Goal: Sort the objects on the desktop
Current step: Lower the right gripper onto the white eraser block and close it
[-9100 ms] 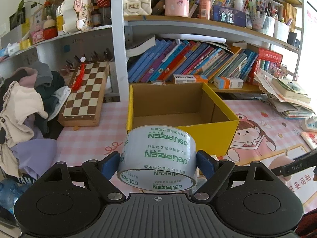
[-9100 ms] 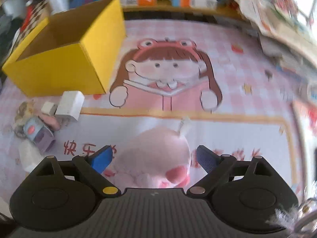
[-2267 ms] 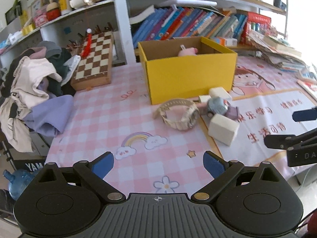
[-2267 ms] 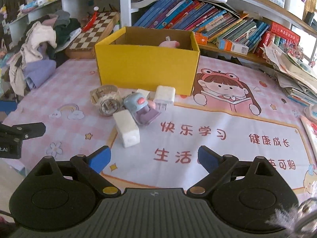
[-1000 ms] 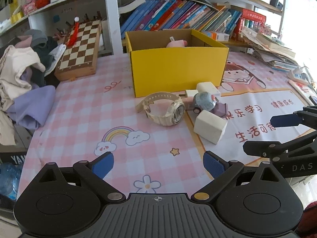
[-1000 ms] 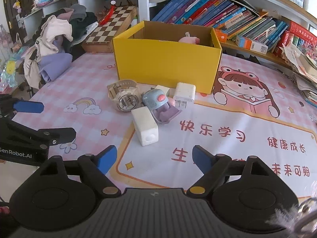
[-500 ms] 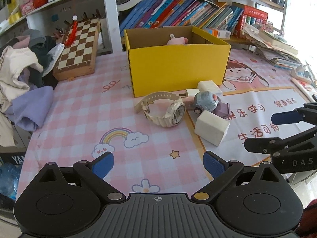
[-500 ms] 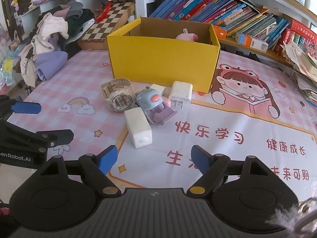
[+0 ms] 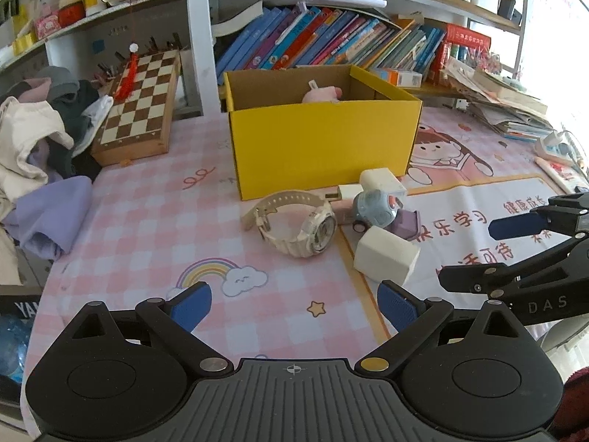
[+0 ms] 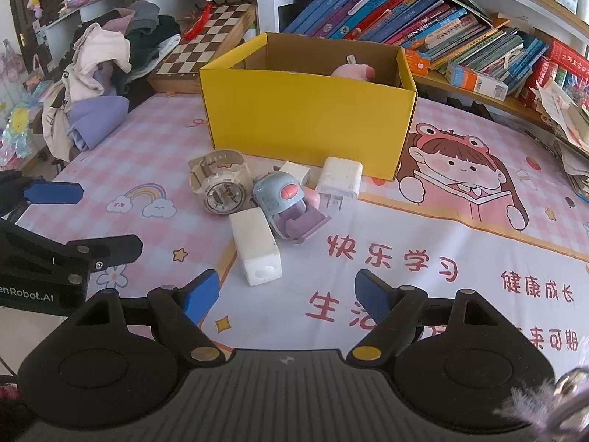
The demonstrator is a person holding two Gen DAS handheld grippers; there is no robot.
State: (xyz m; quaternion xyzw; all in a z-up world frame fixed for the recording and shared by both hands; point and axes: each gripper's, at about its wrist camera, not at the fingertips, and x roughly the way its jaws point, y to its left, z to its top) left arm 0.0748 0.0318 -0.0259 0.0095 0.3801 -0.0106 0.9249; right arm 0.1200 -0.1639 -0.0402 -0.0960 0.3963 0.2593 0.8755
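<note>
Writing, mat: pink checked desk mat with red Chinese print on its white panel, cartoon girl in a frog hat reading a book; rainbow-and-cloud, star and flower prints on the left part.
Writing, tools: "DAS" in grey on the right gripper's body as seen from the left wrist; "enRobot.AI" on the left gripper's body as seen from the right wrist.
Box: yellow cardboard box, matte, brown inside, open top, far centre of the mat; pink plush pokes above its rim.
Watch: cream watch, ribbed rubbery strap in a loop, round dial, lying on its side just near the box's left corner.
Toy: blue-grey toy car, rounded shell, red oval button, lilac base, right of the watch, close beside it.
Near block: white plastic adapter, rectangular, smooth, holes in the near end, nearest item, touching the toy.
Far charger: white charger, metal prongs facing near, against the box front.
Small cube: small white block between the toy and the box.
Left gripper: blue ribbed pads spread wide, holding nothing, above the mat near the watch.
Right gripper: blue pads spread wide, holding nothing, adapter just ahead of the left pad, not touching.
Background: chessboard, wood frame, leaning far left; clothes pile; slanted books on the shelf.
</note>
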